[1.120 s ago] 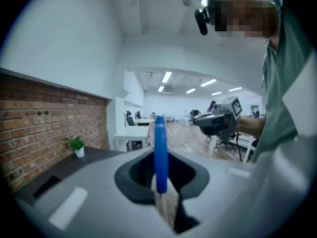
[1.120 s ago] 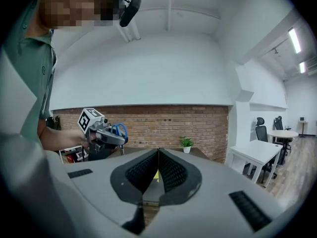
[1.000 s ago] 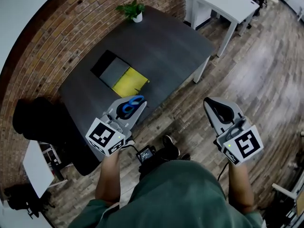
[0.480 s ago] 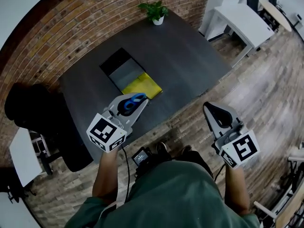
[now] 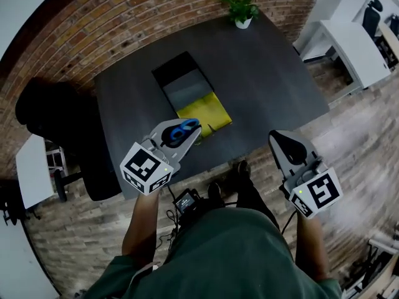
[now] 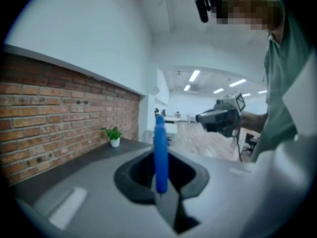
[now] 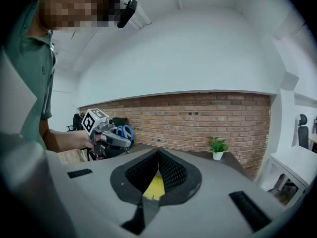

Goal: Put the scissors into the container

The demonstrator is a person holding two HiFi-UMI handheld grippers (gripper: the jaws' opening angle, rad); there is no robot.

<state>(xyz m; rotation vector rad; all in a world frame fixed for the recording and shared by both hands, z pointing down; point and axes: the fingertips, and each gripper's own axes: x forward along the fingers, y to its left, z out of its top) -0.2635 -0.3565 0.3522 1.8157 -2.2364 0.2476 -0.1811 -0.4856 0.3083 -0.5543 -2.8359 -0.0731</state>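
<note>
1. The left gripper (image 5: 187,134) is clamped on blue-handled scissors (image 5: 179,132), held over the tabletop's (image 5: 268,73) near edge.
2. The container (image 5: 181,73) sits mid-tabletop, just beyond the scissors.
3. The right gripper (image 5: 282,141) has its jaws together and empty, off the near edge.
4. The scissors are probably light, stiff and sharp-tipped; the handles seem the safest place to hold.

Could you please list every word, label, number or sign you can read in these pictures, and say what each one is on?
No readable words or numbers anywhere.
On the left cube: only a black-and-white square marker pattern, no letters.
On the right cube: the same kind of pattern, no letters.
On the device at the person's waist: a small screen, too small to read.
</note>
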